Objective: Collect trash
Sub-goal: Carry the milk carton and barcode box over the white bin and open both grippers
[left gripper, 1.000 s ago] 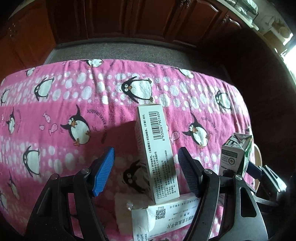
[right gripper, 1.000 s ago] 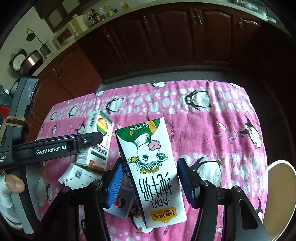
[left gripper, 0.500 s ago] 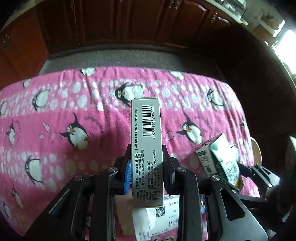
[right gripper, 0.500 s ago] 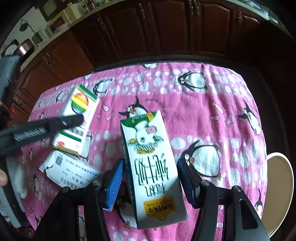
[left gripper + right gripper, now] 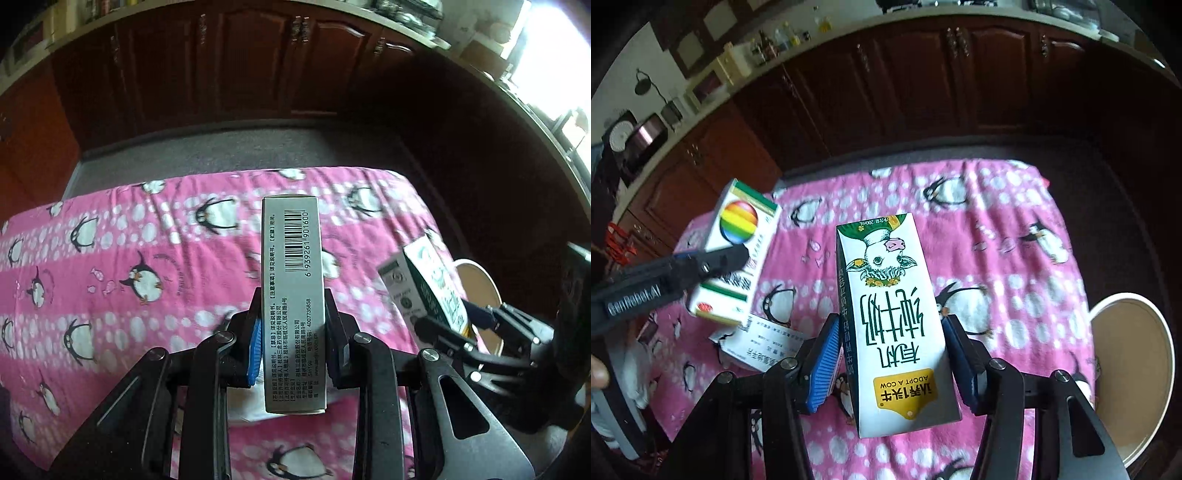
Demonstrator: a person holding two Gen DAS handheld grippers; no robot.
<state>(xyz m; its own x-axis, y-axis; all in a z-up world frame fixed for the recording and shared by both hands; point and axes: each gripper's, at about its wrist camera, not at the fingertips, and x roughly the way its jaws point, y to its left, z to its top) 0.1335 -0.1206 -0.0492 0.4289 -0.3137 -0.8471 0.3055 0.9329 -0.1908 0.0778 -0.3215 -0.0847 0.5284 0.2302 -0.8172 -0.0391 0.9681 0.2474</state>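
A grey medicine box (image 5: 291, 266) with a barcode side stands up between the pads of my left gripper (image 5: 291, 325), which is shut on it and holds it above the pink penguin cloth (image 5: 110, 258). The right wrist view shows the same box (image 5: 738, 236) by its rainbow face, with a left finger (image 5: 716, 260) across it. My right gripper (image 5: 891, 332) has a white and green milk carton (image 5: 890, 295) between its blue pads. Its jaws are closing, and the pads press both sides of the carton, which is off the cloth. The carton (image 5: 428, 284) also shows at the right of the left wrist view.
A white paper cup with a brown inside (image 5: 1167, 332) stands at the table's right edge, also seen as the cup (image 5: 480, 269) behind the carton. A crumpled white printed box (image 5: 764, 347) lies on the cloth under the medicine box. Dark wooden cabinets (image 5: 923, 92) stand beyond the table.
My left gripper closed on the medicine box and lifted it off the cloth. The right gripper rose with the milk carton, and more of the cup came into view.
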